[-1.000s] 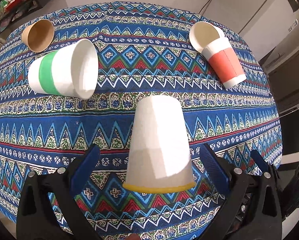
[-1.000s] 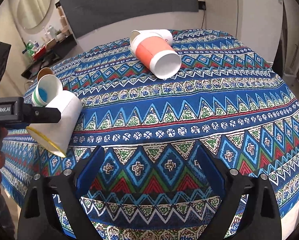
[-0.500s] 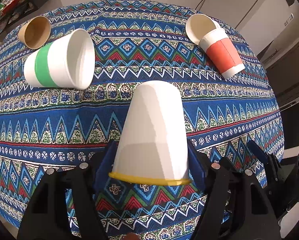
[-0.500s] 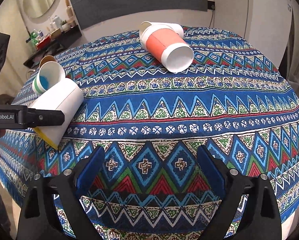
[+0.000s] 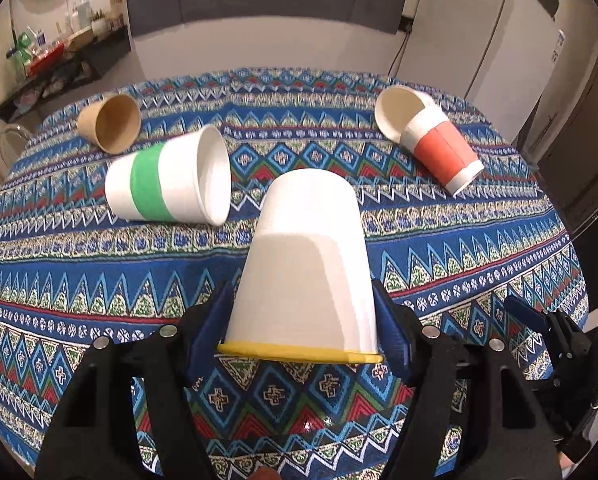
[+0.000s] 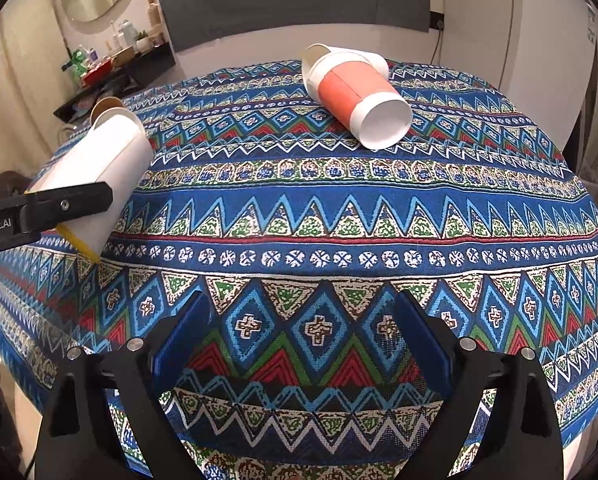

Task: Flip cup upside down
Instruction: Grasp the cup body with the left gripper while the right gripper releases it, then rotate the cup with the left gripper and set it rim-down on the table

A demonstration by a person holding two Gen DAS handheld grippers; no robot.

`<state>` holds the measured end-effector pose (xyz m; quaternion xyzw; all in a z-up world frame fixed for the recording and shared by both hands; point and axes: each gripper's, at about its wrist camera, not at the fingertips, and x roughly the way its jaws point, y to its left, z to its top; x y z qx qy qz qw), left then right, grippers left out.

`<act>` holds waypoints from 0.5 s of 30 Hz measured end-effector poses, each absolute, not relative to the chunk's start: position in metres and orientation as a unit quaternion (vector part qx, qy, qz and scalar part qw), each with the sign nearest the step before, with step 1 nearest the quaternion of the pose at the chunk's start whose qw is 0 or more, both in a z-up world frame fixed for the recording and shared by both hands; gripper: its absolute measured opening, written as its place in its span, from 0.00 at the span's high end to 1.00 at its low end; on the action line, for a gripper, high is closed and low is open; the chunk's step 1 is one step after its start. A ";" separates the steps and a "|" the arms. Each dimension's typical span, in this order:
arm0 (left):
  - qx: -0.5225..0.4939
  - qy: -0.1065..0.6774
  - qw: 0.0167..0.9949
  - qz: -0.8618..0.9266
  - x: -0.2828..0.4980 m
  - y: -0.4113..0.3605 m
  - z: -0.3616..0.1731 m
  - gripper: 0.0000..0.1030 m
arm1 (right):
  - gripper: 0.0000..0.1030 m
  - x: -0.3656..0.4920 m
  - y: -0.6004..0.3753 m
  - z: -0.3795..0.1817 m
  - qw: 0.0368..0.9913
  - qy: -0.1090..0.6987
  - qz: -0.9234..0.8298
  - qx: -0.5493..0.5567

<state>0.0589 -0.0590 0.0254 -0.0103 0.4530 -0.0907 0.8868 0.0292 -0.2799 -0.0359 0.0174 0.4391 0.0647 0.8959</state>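
A white paper cup with a yellow rim [image 5: 305, 268] is clamped between the blue pads of my left gripper [image 5: 301, 332], which is shut on it near the rim. The cup's closed base points away from the camera and it is lifted off the cloth, tilted. In the right wrist view the same cup [image 6: 99, 168] shows at the left, held by the left gripper's black finger [image 6: 59, 208]. My right gripper [image 6: 301, 344] is open and empty, low over the near edge of the table.
A patterned blue tablecloth [image 5: 439, 240] covers the round table. A green-banded white cup [image 5: 167, 180], a brown cup [image 5: 111, 128] and an orange-sleeved cup [image 5: 439, 152] against a plain white cup [image 5: 399, 110] lie on their sides. The orange-sleeved cup also shows in the right wrist view [image 6: 359, 100].
My left gripper closed on the yellow-rimmed cup and lifted it, tipping it up off the cloth. The right gripper stayed open and moved a little.
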 end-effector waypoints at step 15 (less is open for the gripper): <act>-0.001 0.344 0.935 -0.087 0.019 -0.057 0.019 0.34 | 0.14 0.026 -0.263 -0.038 0.897 0.435 0.073 -0.013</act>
